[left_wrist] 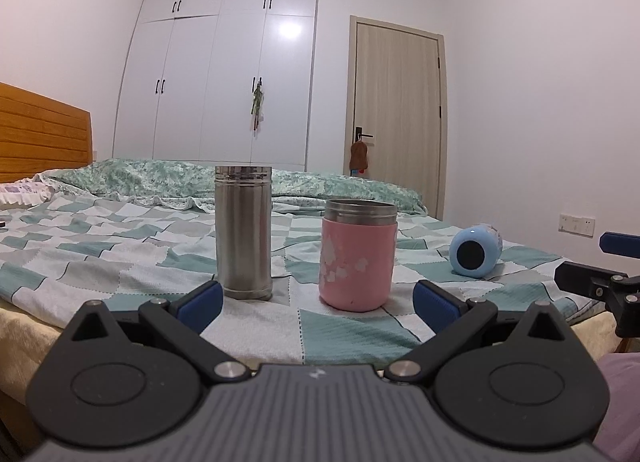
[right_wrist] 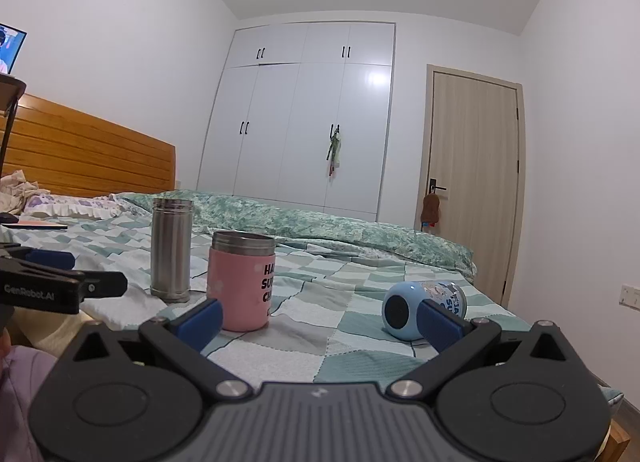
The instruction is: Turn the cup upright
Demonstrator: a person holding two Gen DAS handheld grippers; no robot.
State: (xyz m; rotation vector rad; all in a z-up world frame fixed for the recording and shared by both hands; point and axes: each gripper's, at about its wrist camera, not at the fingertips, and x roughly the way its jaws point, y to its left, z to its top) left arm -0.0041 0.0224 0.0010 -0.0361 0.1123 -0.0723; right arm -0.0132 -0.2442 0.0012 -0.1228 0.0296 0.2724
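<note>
A light blue cup (left_wrist: pixel 475 249) lies on its side on the checked bedspread, its dark round end toward me; it also shows in the right wrist view (right_wrist: pixel 404 310). A pink cup (left_wrist: pixel 357 258) with a steel rim stands upright; it shows in the right wrist view (right_wrist: pixel 244 282) too. A tall steel flask (left_wrist: pixel 243 232) stands upright to its left, also in the right wrist view (right_wrist: pixel 171 250). My left gripper (left_wrist: pixel 318 304) is open and empty, short of the pink cup. My right gripper (right_wrist: pixel 320 322) is open and empty, its right finger just before the blue cup.
The bedspread (left_wrist: pixel 120 258) covers the bed, with a folded green quilt (left_wrist: pixel 160 178) behind. A wooden headboard (right_wrist: pixel 80 150) is at the left, white wardrobe (right_wrist: pixel 304 118) and door (right_wrist: pixel 472 182) beyond. The other gripper shows at the frame edge (left_wrist: pixel 596 282).
</note>
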